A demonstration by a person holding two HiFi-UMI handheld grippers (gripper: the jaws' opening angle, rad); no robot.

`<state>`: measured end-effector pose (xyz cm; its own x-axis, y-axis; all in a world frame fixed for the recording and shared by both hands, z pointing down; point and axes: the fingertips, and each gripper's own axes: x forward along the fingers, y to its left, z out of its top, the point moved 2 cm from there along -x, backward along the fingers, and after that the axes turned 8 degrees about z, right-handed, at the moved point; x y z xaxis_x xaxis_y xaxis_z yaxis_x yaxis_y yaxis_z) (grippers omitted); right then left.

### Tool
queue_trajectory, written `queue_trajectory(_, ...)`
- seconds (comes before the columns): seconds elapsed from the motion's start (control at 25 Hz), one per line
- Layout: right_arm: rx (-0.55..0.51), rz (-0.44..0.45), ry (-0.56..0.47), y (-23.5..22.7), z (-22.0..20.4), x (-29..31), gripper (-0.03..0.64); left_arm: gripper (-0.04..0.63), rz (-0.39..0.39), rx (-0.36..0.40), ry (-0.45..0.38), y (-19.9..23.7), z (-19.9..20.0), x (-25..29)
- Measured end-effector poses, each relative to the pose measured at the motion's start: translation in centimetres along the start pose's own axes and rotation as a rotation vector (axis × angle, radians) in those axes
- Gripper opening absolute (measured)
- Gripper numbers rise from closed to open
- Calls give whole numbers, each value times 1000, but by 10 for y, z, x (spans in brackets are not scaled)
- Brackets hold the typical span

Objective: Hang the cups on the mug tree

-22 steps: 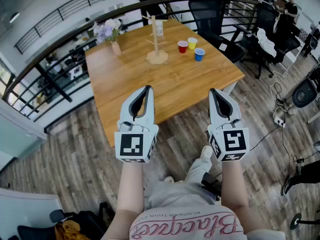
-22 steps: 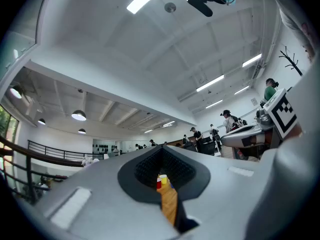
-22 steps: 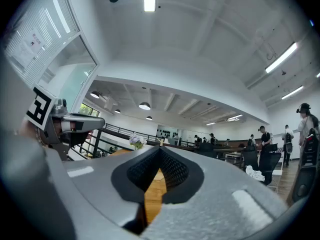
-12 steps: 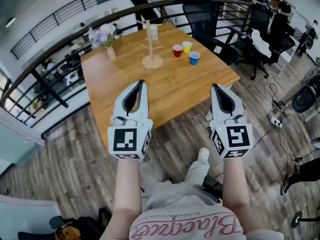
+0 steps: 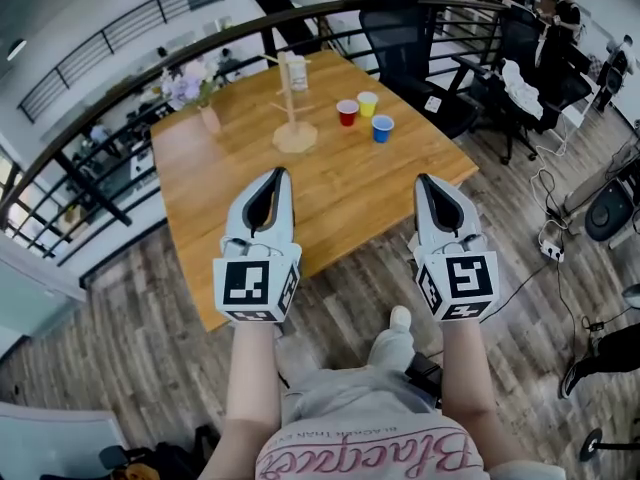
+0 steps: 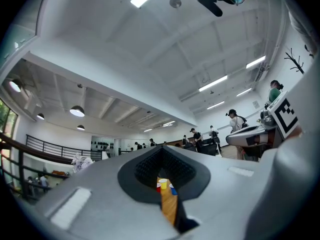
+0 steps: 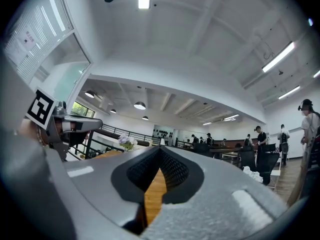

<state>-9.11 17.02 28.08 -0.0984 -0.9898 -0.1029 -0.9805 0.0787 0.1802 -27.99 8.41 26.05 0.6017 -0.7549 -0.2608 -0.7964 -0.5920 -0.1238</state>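
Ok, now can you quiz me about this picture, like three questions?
1. True or false: a cup already hangs on the mug tree.
2. Which cup stands nearest the tree? A red, B yellow, C blue.
3. Fill the gap: the left tool and the right tool are both ____ and hold nothing.

Key
1. False: its pegs are bare.
2. A, the red cup.
3. Shut.
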Motion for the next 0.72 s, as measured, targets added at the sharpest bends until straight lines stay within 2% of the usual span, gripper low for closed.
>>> queue_trajectory(0.16,-7,16,13,-29,-10,21,2,14,9,-21,15,-9,-13,34)
queue_trajectory(0.72,16,83,62,-145,-46,78,2,14,35,-3,70,-69,-38,153)
